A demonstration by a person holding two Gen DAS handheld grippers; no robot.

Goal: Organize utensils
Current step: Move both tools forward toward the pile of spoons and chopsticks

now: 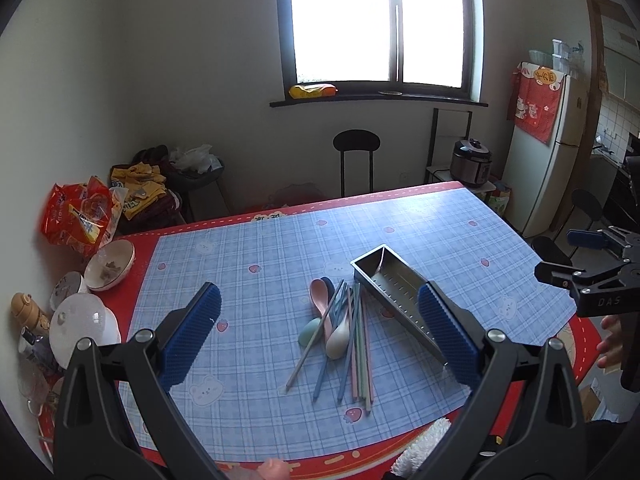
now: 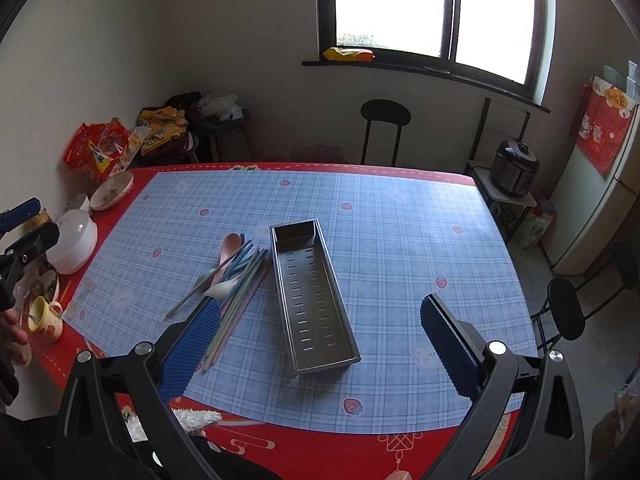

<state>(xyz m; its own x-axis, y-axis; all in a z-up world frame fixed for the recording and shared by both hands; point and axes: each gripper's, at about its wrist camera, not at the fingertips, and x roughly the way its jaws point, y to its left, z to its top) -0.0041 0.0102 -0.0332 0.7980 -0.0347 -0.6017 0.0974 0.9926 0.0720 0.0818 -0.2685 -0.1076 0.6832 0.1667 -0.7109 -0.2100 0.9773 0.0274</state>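
A pile of pastel chopsticks (image 1: 354, 344) (image 2: 240, 280) and several plastic spoons (image 1: 322, 300) (image 2: 228, 250) lies on the blue plaid mat. Just right of it sits an empty perforated metal tray (image 1: 400, 300) (image 2: 312, 296). My left gripper (image 1: 320, 336) hovers open above the near side of the pile, nothing between its blue pads. My right gripper (image 2: 320, 344) is open too, held above the tray's near end. In the left wrist view the right gripper's body (image 1: 596, 280) shows at the right edge; in the right wrist view the left gripper's body (image 2: 24, 236) shows at the left edge.
Bowls (image 1: 110, 264) (image 2: 112, 190), a white lidded pot (image 1: 82, 328) (image 2: 74, 240), a mug (image 2: 44, 318) and a red snack bag (image 1: 78, 216) crowd the table's left edge. Black chairs (image 1: 356, 160) (image 2: 568, 312) stand behind and right. A white cloth (image 2: 196, 418) lies at the near edge.
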